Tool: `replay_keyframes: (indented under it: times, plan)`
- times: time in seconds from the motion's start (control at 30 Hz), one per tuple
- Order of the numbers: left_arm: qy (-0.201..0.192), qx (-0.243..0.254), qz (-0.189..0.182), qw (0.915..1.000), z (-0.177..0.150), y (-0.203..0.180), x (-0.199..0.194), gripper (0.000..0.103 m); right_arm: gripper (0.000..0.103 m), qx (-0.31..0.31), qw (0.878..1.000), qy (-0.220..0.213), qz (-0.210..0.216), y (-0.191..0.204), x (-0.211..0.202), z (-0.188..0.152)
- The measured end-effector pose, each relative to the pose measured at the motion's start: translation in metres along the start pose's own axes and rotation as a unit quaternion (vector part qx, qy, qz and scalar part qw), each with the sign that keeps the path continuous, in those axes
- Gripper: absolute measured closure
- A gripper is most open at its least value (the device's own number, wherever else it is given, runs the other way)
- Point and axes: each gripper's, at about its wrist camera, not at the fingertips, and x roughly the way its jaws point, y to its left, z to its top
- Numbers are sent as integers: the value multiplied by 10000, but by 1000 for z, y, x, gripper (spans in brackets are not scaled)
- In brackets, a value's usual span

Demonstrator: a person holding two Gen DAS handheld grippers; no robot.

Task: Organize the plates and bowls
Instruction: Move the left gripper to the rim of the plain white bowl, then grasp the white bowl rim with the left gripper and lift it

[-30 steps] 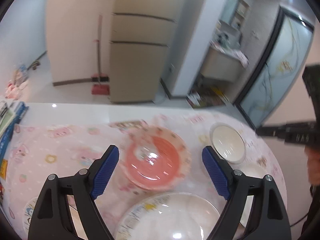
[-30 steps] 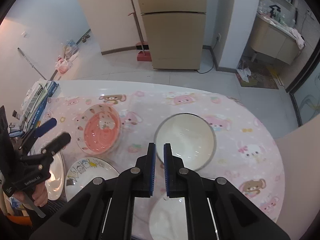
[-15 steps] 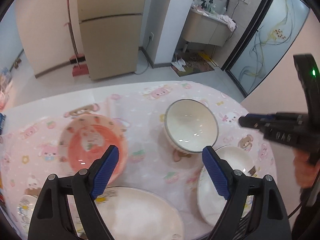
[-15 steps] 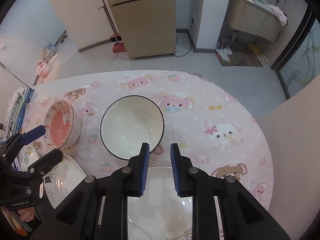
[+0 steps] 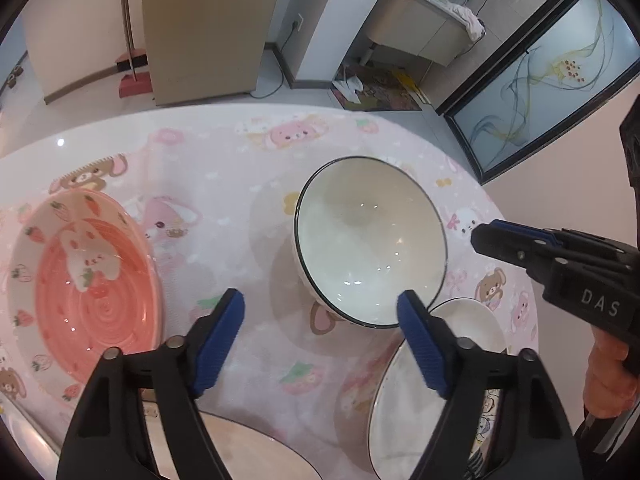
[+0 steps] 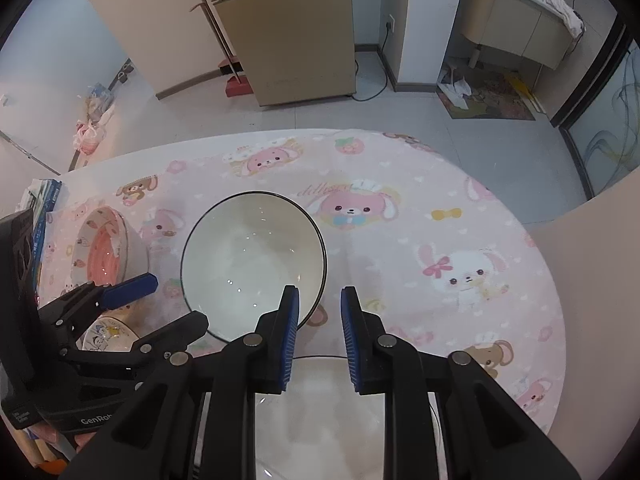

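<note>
I hold the right gripper (image 6: 319, 304) narrowly parted and empty, straddling the near right rim of the white bowl (image 6: 252, 264), which sits mid-table just ahead of it. The left gripper (image 5: 322, 322) is closing, nothing between its pads, with the bowl ahead to its right and the pink bowl (image 5: 80, 284) to its left. Both stand on a pink cartoon tablecloth (image 6: 440, 216); a fridge (image 6: 280, 28) stands beyond.

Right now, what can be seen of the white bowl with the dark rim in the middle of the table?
The white bowl is deep and round, glossy like glazed ceramic, with a thin dark rim line. It is empty and stands upright on the pink cartoon tablecloth, between the pink strawberry bowl and a white plate. Neither gripper touches it; whether it touches the plate is unclear.
</note>
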Motion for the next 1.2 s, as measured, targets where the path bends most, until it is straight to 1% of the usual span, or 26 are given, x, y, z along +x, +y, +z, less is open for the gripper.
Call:
replay_keyframes:
  times: [0.03,0.07,0.13,0.2,0.27,0.33,0.37,0.43,0.47,0.53,0.63,0.8,0.83,0.97,1.07,1.2]
  plan:
    - [15,4,-27,10000,1,0,2,41,80,11,10000,33,21,-1,5,1]
    - [38,40,-26,10000,2,-2,3,44,80,25,10000,66,43,-1,9,2]
    - [28,110,-61,9999,2,-4,5,45,80,71,9999,123,90,-3,18,4]
    - [79,143,-130,9998,1,-4,7,51,80,117,9997,162,145,-4,24,4]
    - [156,98,-236,9995,1,-2,10,60,80,190,9993,159,276,-8,28,5]
    - [194,67,-250,9995,0,-1,14,64,80,281,9986,133,427,-11,32,4]
    - [202,63,-229,9995,0,0,16,66,80,304,9985,114,448,-13,35,4]
    - [177,33,-278,9995,-1,1,17,69,80,285,9990,94,322,-13,42,2]
    - [174,7,-300,9994,-1,1,17,70,80,242,9995,66,169,-12,46,1]
    - [139,-5,-268,9995,-1,1,17,70,80,150,9998,9,107,-8,50,-1]
    - [112,-21,-227,9997,0,2,18,71,80,-39,9999,-91,-132,1,55,-1]
    - [47,-133,-237,9996,0,4,26,70,81,-209,9995,12,-251,15,69,1]
    - [50,-146,-262,9995,0,5,27,70,81,-270,9991,-8,-331,19,72,0]
    - [15,-223,-364,9991,1,10,28,72,81,-676,9933,-200,-916,39,76,-6]
    - [-6,-288,-405,9988,1,14,29,73,81,-727,9917,-238,-1032,45,75,-7]
    - [-32,-294,-372,9989,1,13,29,75,81,-800,9901,-282,-1114,49,72,-7]
